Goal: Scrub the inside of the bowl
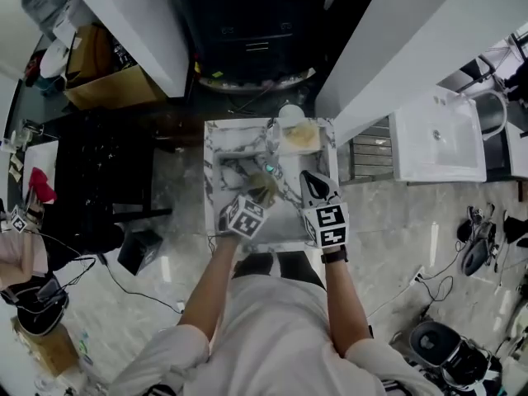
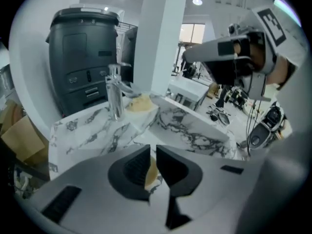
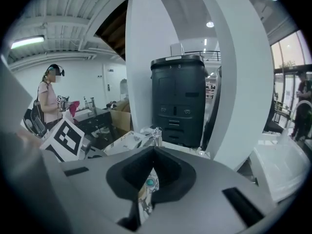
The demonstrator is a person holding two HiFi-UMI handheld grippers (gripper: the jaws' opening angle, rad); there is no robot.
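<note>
The left claw (image 2: 152, 148) and right claw (image 3: 153, 151) hang clenched, empty, over the sink (image 1: 212, 151), likely poised to fetch the sponge (image 2: 140, 103) lying beside the tap (image 2: 114, 94).

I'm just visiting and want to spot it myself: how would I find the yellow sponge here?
Start at the marble-patterned sink unit in front of the person. On its far rim, just right of the chrome tap, lies the sponge. It is yellow and blocky, unlike the shiny tap and the white round container beside it.
</note>
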